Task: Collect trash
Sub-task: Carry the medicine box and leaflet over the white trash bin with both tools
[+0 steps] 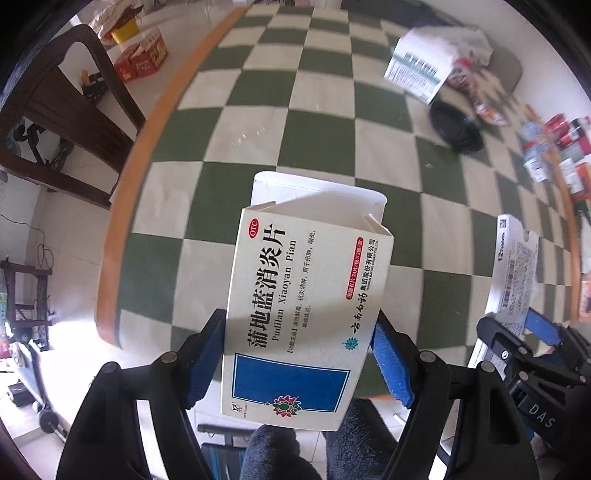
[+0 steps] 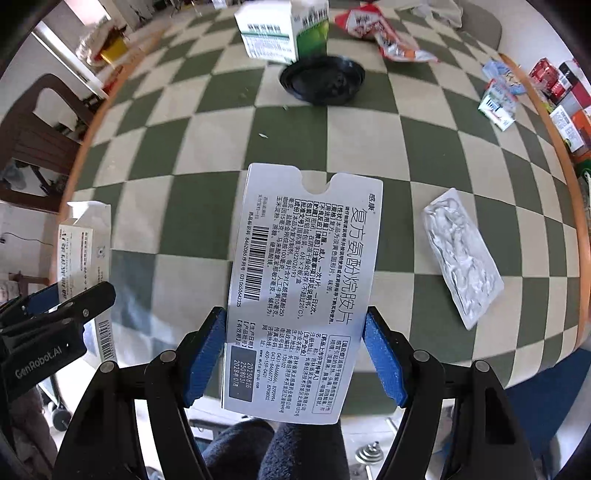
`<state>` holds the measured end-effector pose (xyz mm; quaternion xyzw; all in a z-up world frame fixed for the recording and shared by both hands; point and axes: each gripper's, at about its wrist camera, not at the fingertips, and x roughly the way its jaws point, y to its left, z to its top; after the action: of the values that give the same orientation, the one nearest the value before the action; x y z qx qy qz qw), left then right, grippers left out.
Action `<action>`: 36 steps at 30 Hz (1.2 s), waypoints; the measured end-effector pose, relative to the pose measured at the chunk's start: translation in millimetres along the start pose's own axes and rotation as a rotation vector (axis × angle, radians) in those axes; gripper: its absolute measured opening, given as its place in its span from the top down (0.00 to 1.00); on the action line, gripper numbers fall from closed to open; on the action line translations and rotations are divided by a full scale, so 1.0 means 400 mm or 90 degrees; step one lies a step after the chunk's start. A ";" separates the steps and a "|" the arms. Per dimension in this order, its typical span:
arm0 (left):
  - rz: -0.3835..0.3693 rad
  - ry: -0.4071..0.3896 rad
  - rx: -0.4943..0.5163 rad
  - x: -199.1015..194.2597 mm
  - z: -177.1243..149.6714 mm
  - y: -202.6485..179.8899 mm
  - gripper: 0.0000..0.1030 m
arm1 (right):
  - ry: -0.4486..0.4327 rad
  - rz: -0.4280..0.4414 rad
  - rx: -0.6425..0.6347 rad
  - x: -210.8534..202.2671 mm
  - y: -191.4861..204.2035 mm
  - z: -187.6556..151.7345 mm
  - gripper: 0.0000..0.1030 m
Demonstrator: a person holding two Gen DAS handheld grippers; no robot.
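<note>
My left gripper (image 1: 299, 350) is shut on an empty white medicine box with a blue panel (image 1: 303, 306), open at its far end, held above the checkered table. My right gripper (image 2: 293, 347) is shut on a flattened white medicine box with a barcode (image 2: 303, 280), also held above the table. Each gripper and its box shows at the edge of the other view: the right one (image 1: 517, 273) and the left one (image 2: 85, 254). A used silver blister pack (image 2: 461, 254) lies on the table to the right. A black bowl lid (image 2: 321, 79) lies further off.
The round table (image 2: 569, 166) has a green-and-cream checkered cloth and an orange rim. A white-green carton (image 2: 280, 29), a red snack wrapper (image 2: 384, 33) and several small boxes (image 2: 498, 103) sit at the far side. A dark wooden chair (image 1: 62, 107) stands left.
</note>
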<state>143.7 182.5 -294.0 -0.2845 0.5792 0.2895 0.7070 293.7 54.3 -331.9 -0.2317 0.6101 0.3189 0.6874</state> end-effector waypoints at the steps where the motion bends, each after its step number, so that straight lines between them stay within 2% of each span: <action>1: -0.008 -0.009 0.001 -0.017 -0.016 0.009 0.29 | -0.009 0.003 0.001 -0.020 0.005 -0.013 0.27; 6: -0.053 -0.038 0.006 -0.092 -0.100 0.083 0.29 | -0.060 0.019 0.017 -0.135 0.052 -0.117 0.27; 10: -0.087 -0.034 0.012 -0.123 -0.190 0.119 0.29 | -0.089 0.035 0.042 -0.185 0.100 -0.245 0.27; 14: -0.113 0.008 0.001 -0.098 -0.300 0.155 0.29 | -0.088 0.036 0.053 -0.188 0.158 -0.377 0.27; 18: -0.118 0.068 -0.011 -0.019 -0.398 0.188 0.29 | -0.048 0.030 0.060 -0.133 0.182 -0.496 0.27; 25: -0.113 0.151 -0.048 0.197 -0.494 0.202 0.29 | 0.033 0.025 0.064 0.049 0.190 -0.640 0.27; 30: -0.119 0.201 -0.085 0.439 -0.532 0.197 0.29 | 0.086 0.048 0.088 0.272 0.148 -0.693 0.27; 36: -0.141 0.240 -0.081 0.731 -0.548 0.174 0.28 | 0.128 0.107 0.118 0.596 0.083 -0.711 0.27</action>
<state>-4.0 91.0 -622.8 -0.4394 0.6468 0.1882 0.5942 85.5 -87.1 -606.7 -0.1460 0.7198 0.2931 0.6122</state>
